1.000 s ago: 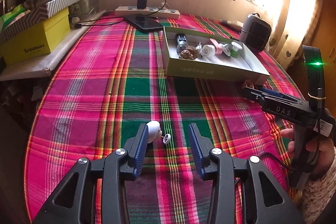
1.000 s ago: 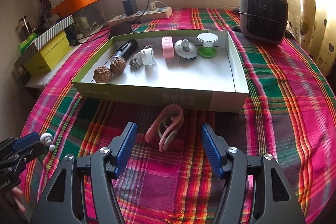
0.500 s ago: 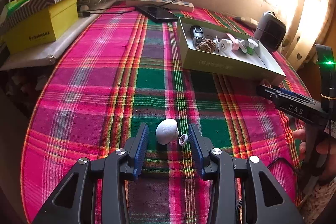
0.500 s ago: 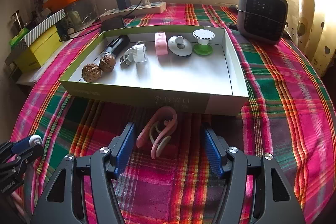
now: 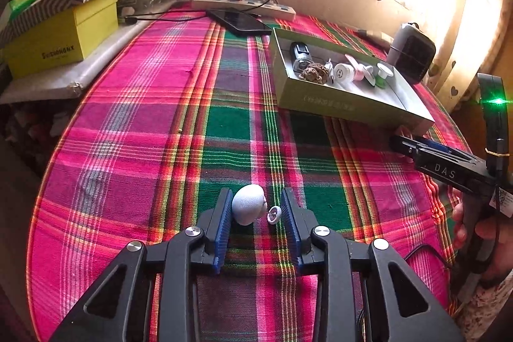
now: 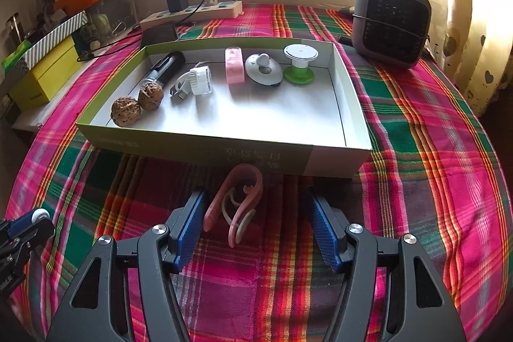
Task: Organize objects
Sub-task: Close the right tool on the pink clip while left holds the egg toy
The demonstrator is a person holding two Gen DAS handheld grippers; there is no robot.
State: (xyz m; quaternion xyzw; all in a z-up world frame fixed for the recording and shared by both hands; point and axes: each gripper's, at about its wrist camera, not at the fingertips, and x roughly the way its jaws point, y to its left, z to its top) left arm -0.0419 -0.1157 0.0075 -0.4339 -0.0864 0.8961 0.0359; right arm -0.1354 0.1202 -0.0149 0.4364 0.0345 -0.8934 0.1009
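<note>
A small white egg-shaped piece [image 5: 248, 207] with a little ring on a pin lies on the plaid cloth between the jaws of my left gripper [image 5: 256, 194]. Those jaws are closing; the left pad is right against the piece, and a thin gap shows by the ring. My right gripper [image 6: 256, 196] stands open around a pink curled clip [image 6: 218, 204] lying on the cloth just in front of the green box tray [image 6: 224, 146]. The tray holds two walnuts, a black cylinder, a white plug, a pink block, a white knob and a green spool. My right gripper [image 5: 404, 143] shows at the right of the left wrist view.
A grey heater [image 6: 391, 21] stands at the back right beside the tray. A power strip [image 6: 192, 13] with a charger and a dark phone [image 5: 240, 21] lie at the back. Yellow [image 5: 61, 50] and striped boxes stack on a ledge at the left.
My left gripper moved forward so the white piece now sits between its jaws, and the jaws have narrowed. The right gripper tipped slightly over the pink clip, jaws unchanged.
</note>
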